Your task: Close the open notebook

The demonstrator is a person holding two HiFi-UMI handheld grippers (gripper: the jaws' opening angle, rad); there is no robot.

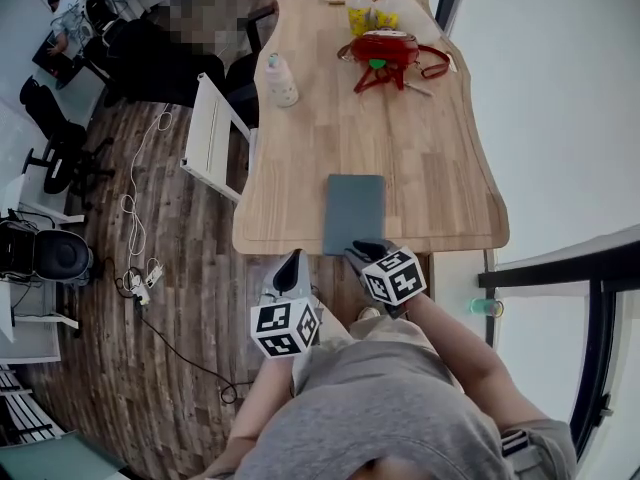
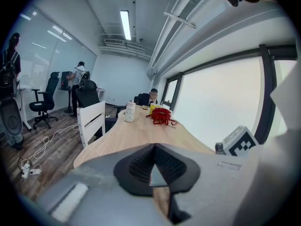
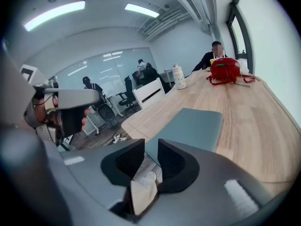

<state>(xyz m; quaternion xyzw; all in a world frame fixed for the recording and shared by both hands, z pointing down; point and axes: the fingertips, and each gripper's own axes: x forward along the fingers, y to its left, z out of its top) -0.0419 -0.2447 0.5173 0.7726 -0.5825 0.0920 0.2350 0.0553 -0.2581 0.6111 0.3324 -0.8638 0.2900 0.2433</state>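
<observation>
- The notebook (image 1: 353, 213) lies closed on the table (image 1: 300, 148).
- The red bag (image 1: 385, 48) sits far off, its contents unclear.
- The left tongs (image 2: 154, 147) are pressed together and empty.
- The right tongs (image 3: 151, 149) are narrowly parted and empty.

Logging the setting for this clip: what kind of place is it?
Most likely an office, in a shared work or meeting area. There is a long wooden table, black swivel chairs near desks, and a glass partition wall under ceiling strip lights.

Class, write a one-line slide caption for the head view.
Grey notebook lies closed at the wooden table's near edge; right gripper open at it, left gripper shut alongside; red bag beyond.
</observation>
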